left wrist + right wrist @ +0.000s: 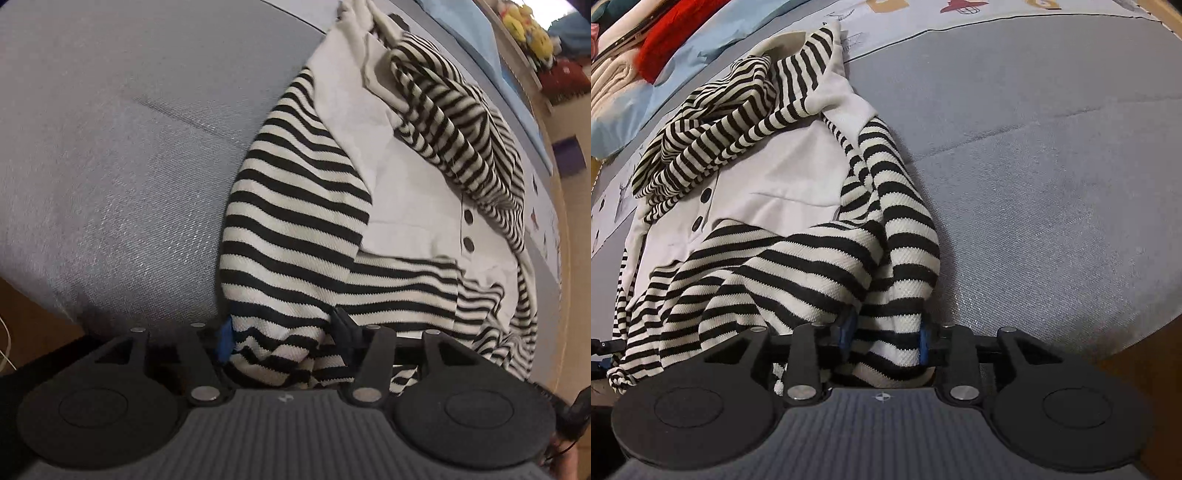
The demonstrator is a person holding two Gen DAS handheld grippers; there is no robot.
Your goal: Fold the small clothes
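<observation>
Left wrist view: left gripper [282, 341] at near hem of striped top [295, 229], fabric bunched between spread jaws; can't tell if pads actually bite. Top lies on grey bed cover [110, 166], long axis running away from gripper toward hood end, white panel [406, 206] with 2 buttons in middle.

Right wrist view: right gripper [884, 338] same deal, blue pads [846, 330] flank striped hem, grip unclear. Guessing both corners go forward along that axis; neither hand nearer.
</observation>
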